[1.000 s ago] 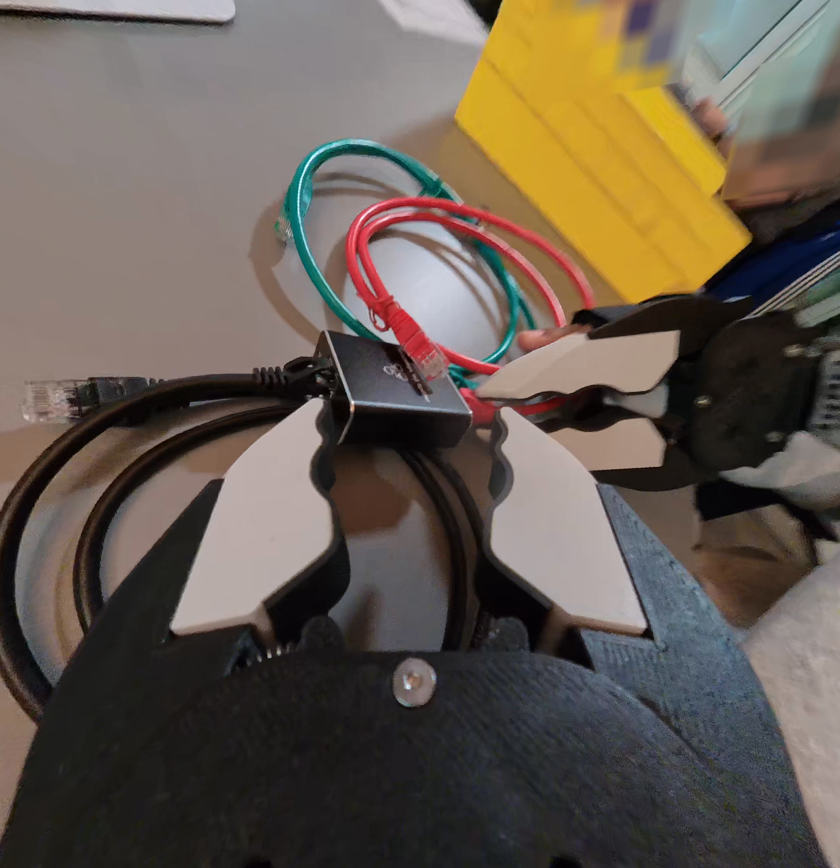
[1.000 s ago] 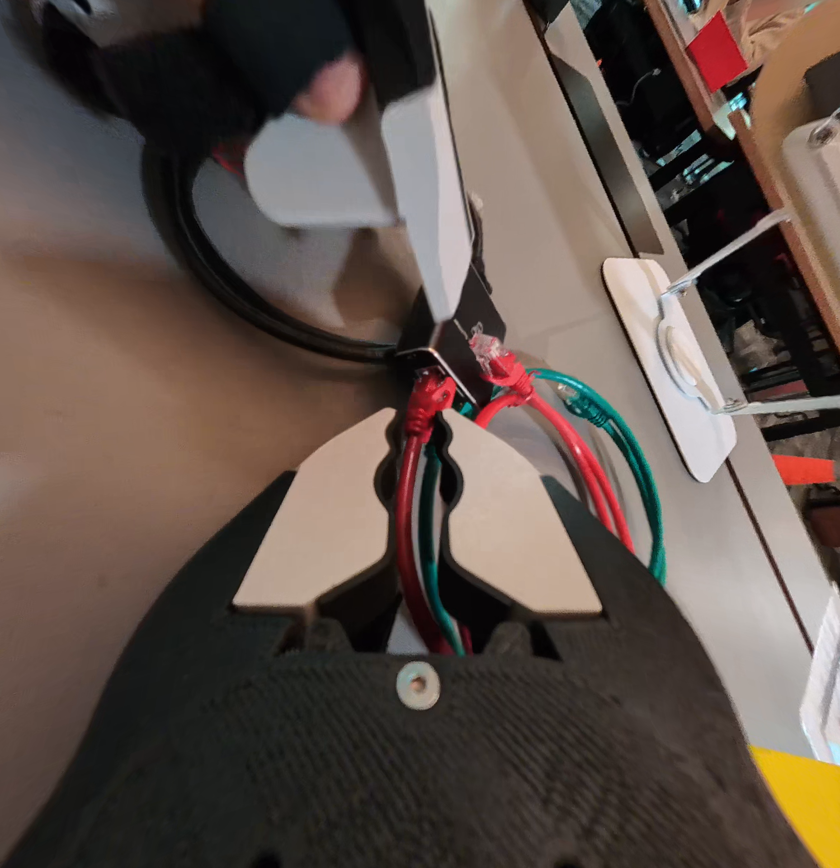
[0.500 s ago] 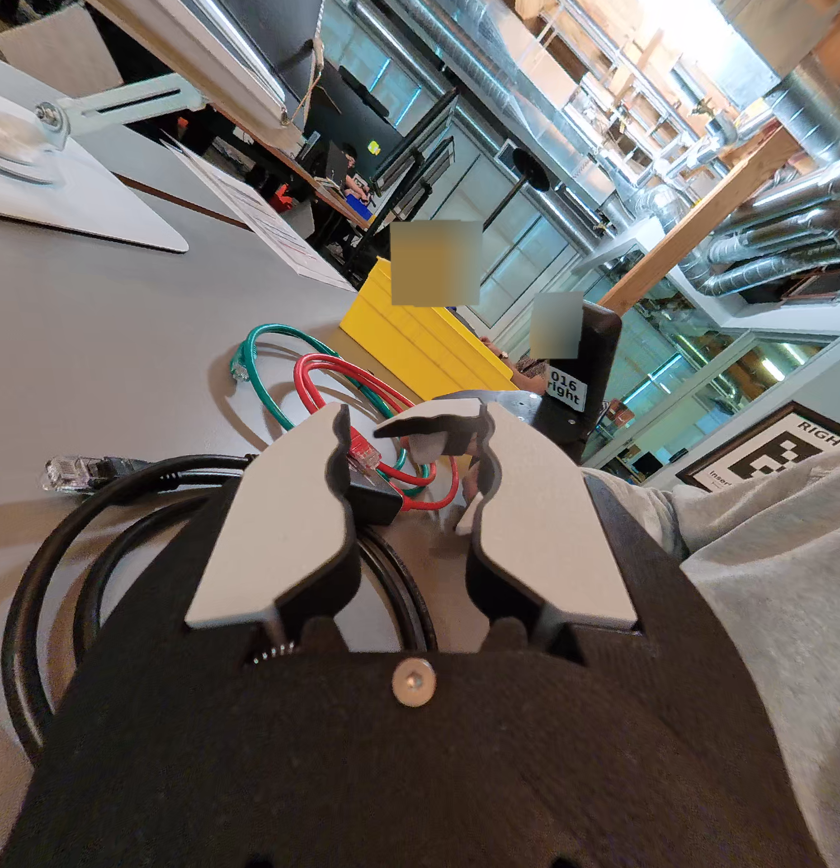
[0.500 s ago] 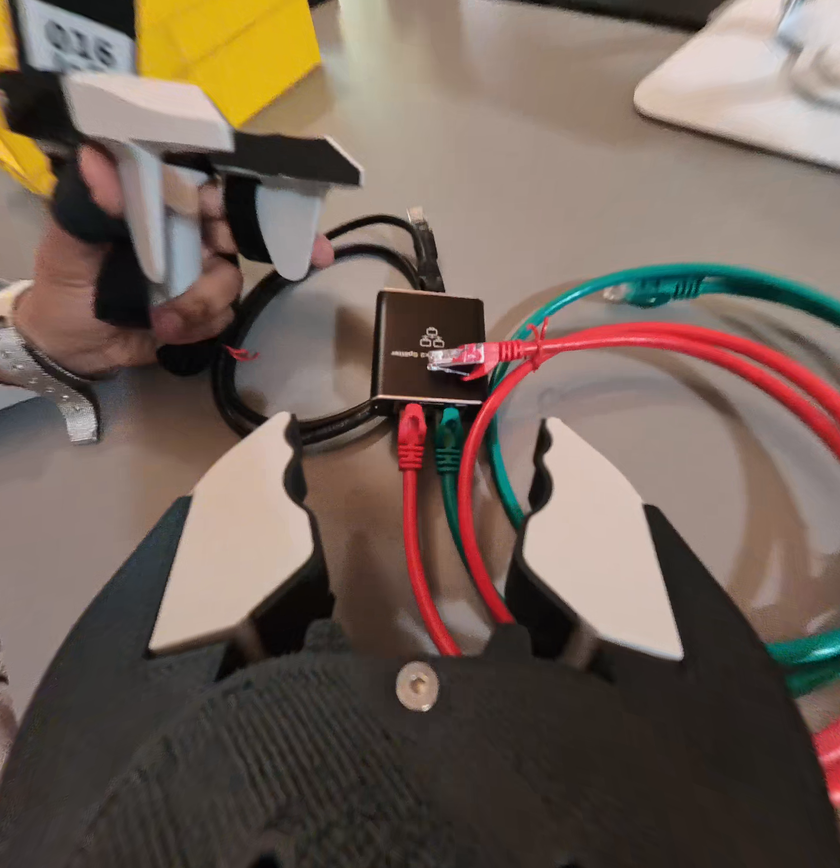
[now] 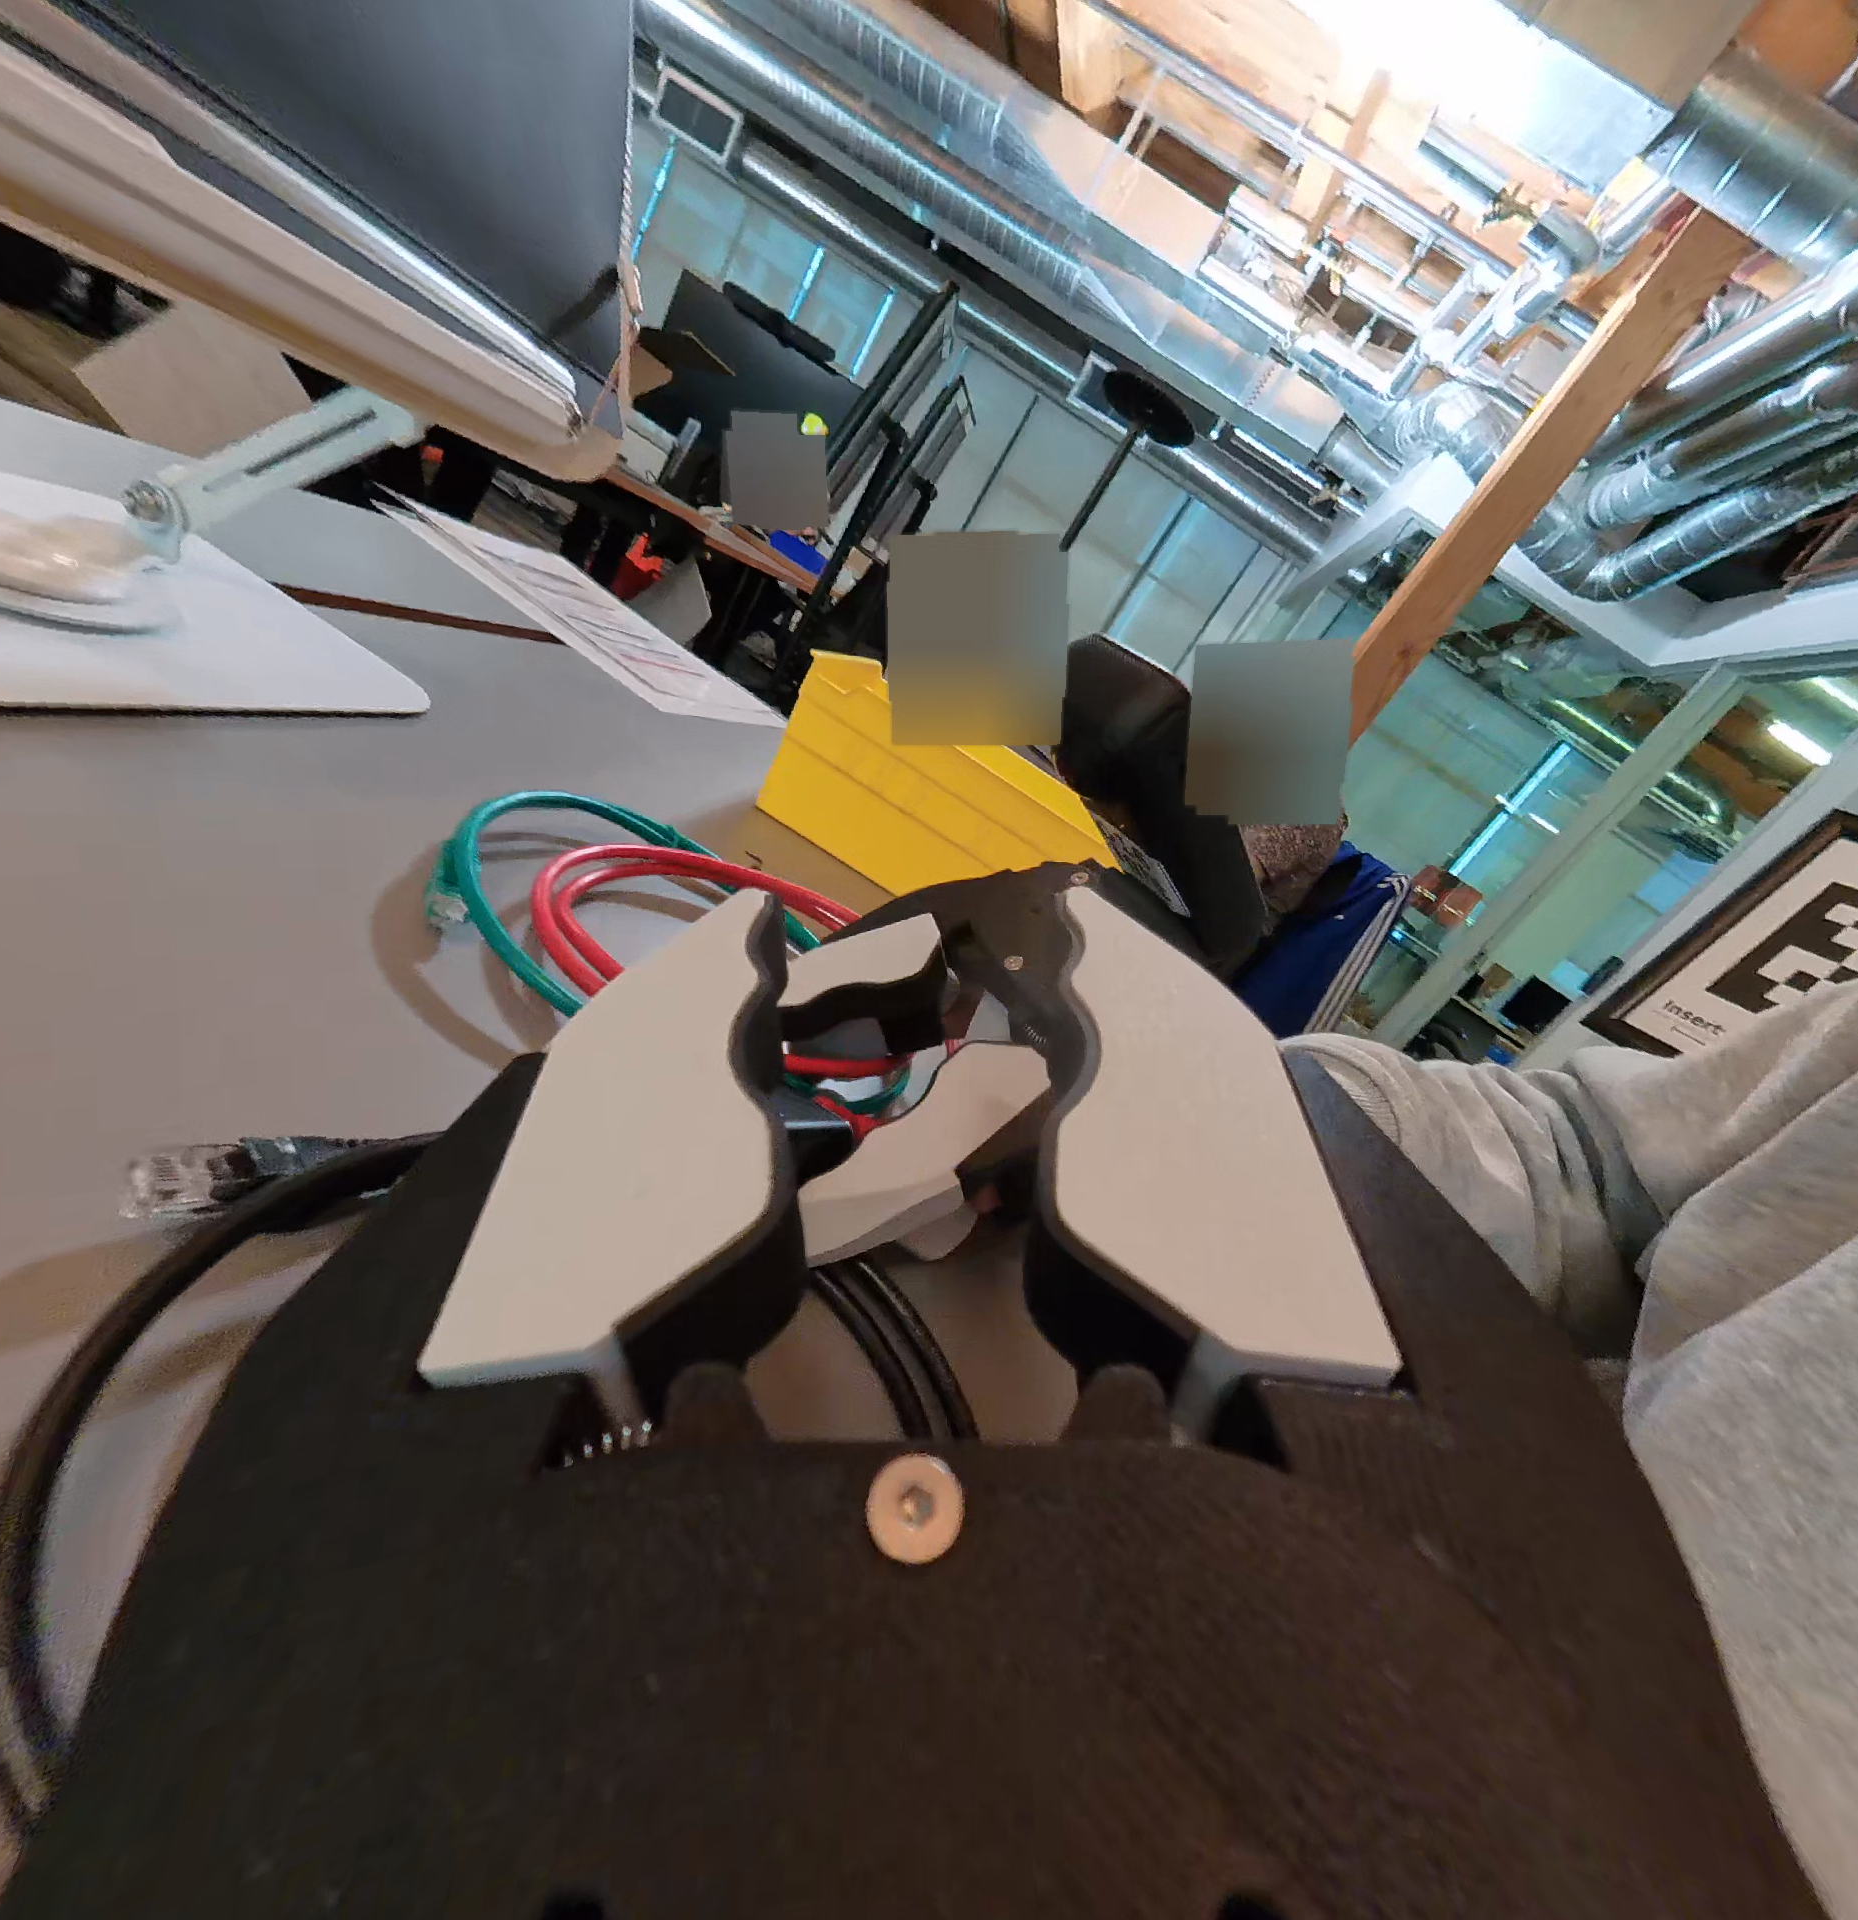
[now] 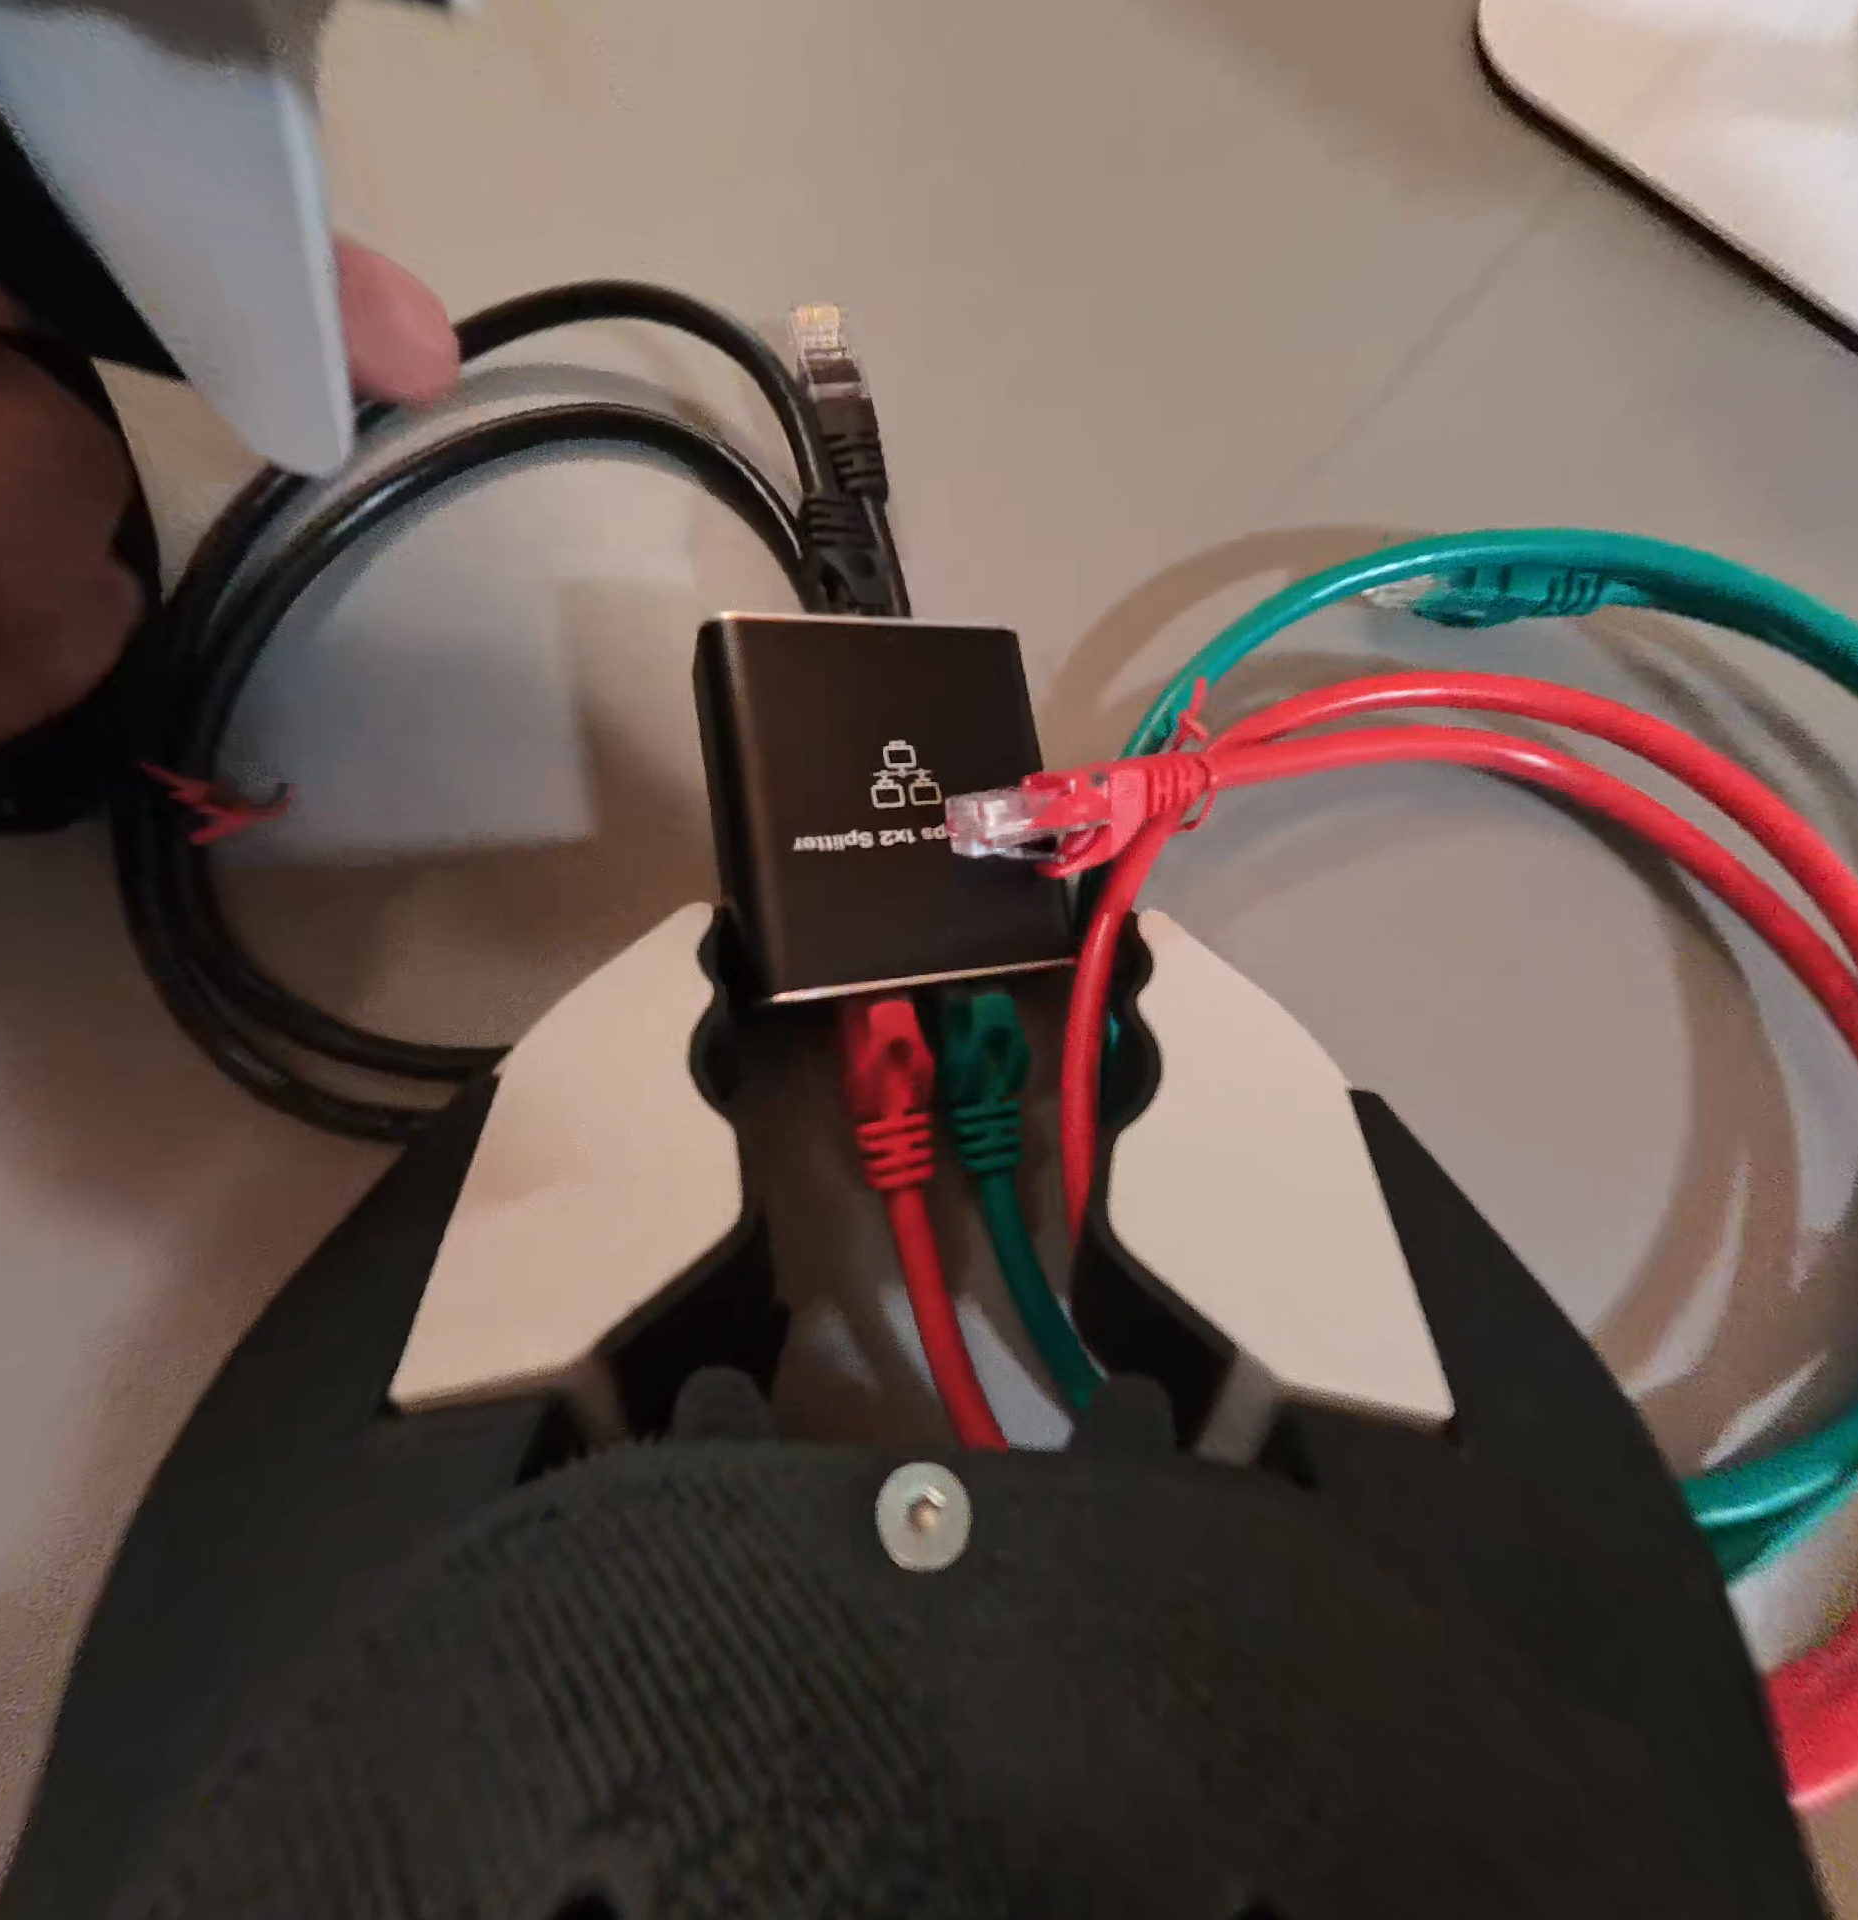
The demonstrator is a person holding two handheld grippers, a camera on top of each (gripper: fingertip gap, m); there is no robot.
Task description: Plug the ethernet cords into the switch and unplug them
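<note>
The black switch point(image 6: 873, 800) lies on the grey table with a red cord plug point(image 6: 889, 1070) and a green cord plug point(image 6: 982, 1081) seated in its near side. A loose red plug point(image 6: 1018, 821) rests on its top. My right gripper point(image 6: 925, 935) is open, with its fingertips on either side of the switch's near end and both cords running back between the jaws. My left gripper point(image 5: 920, 977) is open and empty, raised and tilted up. It looks over the right gripper's fingers point(image 5: 873, 966), and only a sliver of the switch point(image 5: 811, 1132) shows.
A black cable coil point(image 6: 229, 935) runs from the switch's far side, with its free plug point(image 6: 826, 353) loose. The green cord's free plug point(image 5: 447, 904) lies on the table. A yellow bin point(image 5: 904, 790) stands behind, with a white monitor base point(image 5: 177, 644) at the far left. A hand holds the left gripper's finger point(image 6: 281, 312).
My left gripper let go of the switch and lifted and tilted up. My right gripper released the cords and opened wide. It has since moved in around the switch's near end with narrower jaws.
</note>
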